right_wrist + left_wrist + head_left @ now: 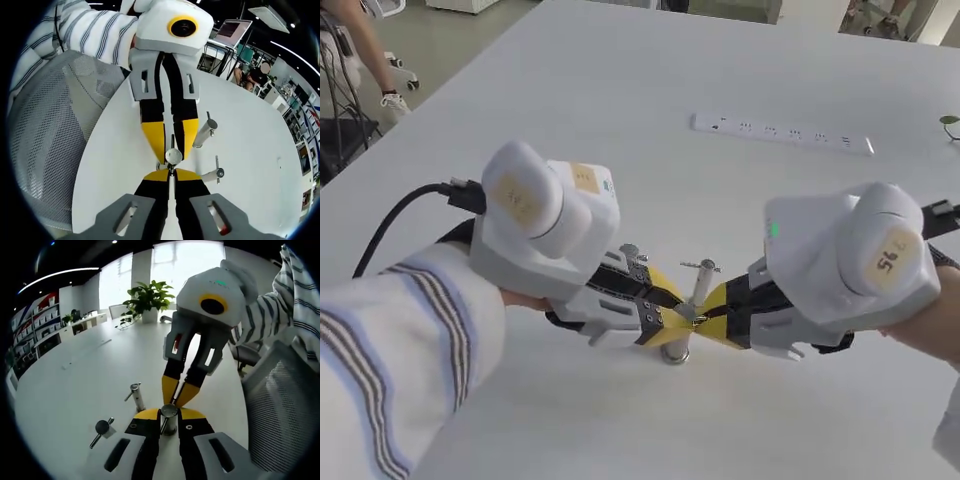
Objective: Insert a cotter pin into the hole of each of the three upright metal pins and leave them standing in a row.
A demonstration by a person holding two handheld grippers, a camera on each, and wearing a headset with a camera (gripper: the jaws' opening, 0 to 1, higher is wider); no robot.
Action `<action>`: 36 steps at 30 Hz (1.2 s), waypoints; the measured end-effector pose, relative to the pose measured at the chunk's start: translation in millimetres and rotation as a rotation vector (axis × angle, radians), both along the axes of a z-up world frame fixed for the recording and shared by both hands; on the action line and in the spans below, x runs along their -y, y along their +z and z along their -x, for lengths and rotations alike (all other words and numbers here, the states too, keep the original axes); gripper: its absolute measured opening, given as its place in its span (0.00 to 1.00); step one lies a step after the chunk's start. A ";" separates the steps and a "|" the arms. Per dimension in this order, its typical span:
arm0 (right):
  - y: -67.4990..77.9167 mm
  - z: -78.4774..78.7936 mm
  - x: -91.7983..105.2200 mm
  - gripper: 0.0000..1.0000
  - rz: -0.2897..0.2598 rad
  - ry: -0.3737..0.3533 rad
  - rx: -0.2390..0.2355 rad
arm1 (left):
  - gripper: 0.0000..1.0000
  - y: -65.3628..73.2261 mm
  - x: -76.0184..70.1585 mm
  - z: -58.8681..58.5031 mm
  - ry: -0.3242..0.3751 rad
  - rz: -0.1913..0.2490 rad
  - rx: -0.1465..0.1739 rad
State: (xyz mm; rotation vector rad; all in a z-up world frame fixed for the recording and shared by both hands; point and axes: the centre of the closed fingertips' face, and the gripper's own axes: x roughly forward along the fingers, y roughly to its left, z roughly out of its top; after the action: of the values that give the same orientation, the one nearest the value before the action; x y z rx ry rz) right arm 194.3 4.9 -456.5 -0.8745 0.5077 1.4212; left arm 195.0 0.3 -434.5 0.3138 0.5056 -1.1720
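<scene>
Alignment check: we clamp the upright metal pin [169, 424] in the left claw [169, 414], axis vertical on the worktop [75, 385]. The right claw [172, 176], pinched on the cotter pin [171, 170], points straight at it from the opposite side, almost touching.

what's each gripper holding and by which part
Left gripper clamps the upright metal pin by its shaft, near the top. Right gripper: hold cannot be told.

On table [620, 80]: gripped pin [169, 419] between left gripper [668, 322] and right gripper [717, 318], tips facing | second pin [700, 285] just behind it, third pin [632, 256] left of second | power strip [782, 133] farther back.
</scene>
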 end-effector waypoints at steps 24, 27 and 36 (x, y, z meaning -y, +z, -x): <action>-1.0 6.9 -20.3 0.22 -0.188 -0.199 -0.129 | 0.66 19.2 -36.1 36.9 0.060 0.153 -0.091; -6.5 6.3 -23.3 0.24 -0.195 -0.221 -0.139 | 0.73 17.9 -43.9 42.2 0.082 0.169 -0.105; -14.3 9.7 -29.2 0.27 -0.232 -0.258 -0.177 | 0.93 7.1 -55.9 60.6 0.104 0.174 -0.149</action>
State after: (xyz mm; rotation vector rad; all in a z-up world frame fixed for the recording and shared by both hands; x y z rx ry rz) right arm 184.6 34.1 -470.8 -0.4817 0.5551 1.2940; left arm 134.5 56.2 -427.4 0.0501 0.5391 -1.1343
